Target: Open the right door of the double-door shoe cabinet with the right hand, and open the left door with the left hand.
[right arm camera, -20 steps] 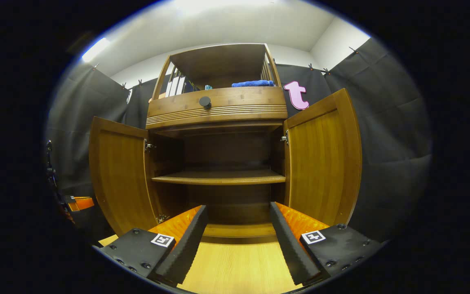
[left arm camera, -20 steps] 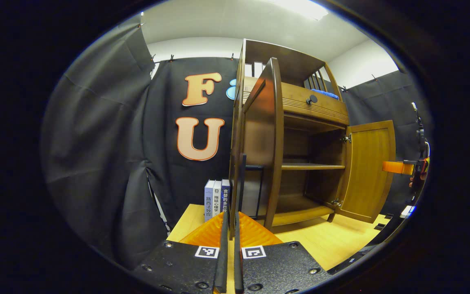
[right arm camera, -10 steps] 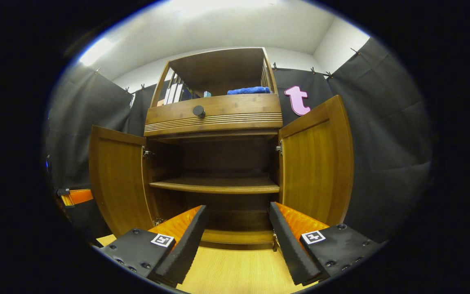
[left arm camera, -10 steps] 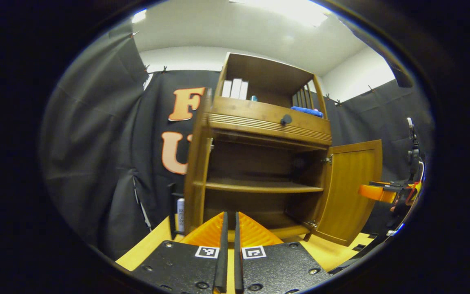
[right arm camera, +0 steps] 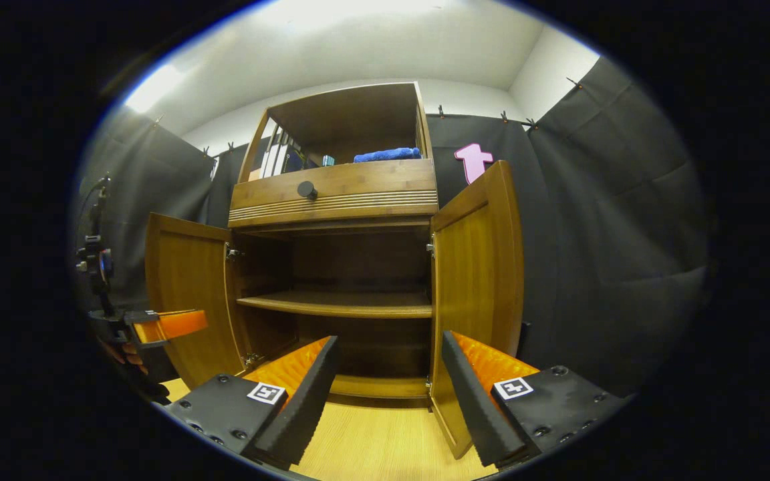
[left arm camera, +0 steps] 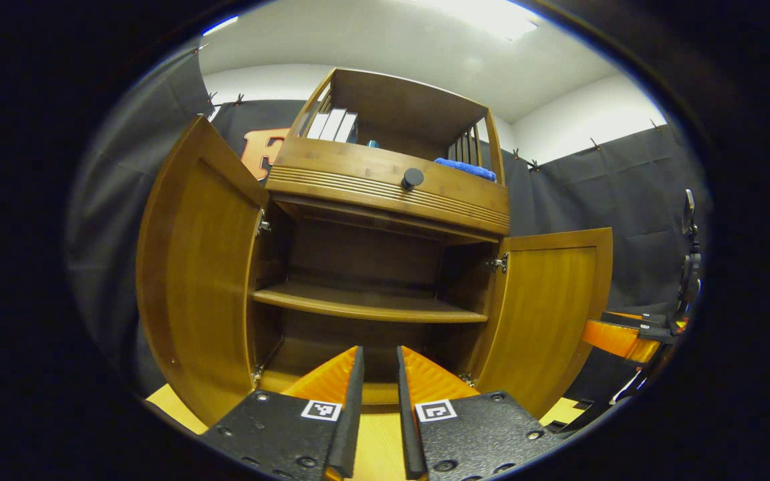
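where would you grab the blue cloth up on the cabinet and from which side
Grip the blue cloth by its front edge, coming from the front, level with the top shelf. It lies flat and low there with slats beside it, so a front pinch looks easiest.

Both views look up from low, near the cabinet [left arm camera: 385,194] front.
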Available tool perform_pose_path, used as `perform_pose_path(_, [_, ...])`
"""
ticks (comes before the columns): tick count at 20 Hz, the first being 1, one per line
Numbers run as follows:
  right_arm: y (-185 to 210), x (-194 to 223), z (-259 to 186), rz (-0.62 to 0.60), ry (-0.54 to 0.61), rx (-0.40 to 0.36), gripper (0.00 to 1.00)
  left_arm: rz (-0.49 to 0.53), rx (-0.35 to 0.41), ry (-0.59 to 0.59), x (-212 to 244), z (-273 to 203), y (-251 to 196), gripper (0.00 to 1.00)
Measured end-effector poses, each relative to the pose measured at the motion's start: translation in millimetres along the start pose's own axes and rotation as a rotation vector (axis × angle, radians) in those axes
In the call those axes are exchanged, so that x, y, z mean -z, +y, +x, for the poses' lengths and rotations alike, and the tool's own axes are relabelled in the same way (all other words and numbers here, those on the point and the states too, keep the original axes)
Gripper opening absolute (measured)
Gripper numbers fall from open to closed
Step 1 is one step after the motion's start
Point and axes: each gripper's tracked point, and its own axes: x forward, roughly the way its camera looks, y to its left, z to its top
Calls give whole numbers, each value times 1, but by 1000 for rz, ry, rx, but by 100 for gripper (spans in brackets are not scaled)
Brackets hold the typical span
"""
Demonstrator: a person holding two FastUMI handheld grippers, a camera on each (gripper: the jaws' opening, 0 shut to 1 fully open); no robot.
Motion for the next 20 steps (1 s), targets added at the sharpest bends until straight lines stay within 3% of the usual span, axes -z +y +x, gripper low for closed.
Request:
perform_pose_path(2, [-5, 0, -2, 3, -4, 0, 93, 6, -28, -13, -1, 6, 0, 33])
perform_pose_path(7, [-15, 10, -8, 19, 6, 3, 93, 24, -39, 32, 15, 12, -4, 82])
perform_pose_path(13, [-16, 11, -12, 12, 10, -3, 93, -8, -129, -2, 7, 11, 16, 92])
perform_pose_path(14, [-17, 10, -12, 10, 4, -1, 98, -12, -139, -8, 6, 10, 20, 92])
perform_pose_path(16, [-18, 8, -10, 11, -1, 0, 93, -23, -163, -17, 2, 8, 27, 95])
perform_pose_path(20, [-19, 9, -10, 14, 0, 8, 98, -48, -156, -23, 1, 7, 28, 92])
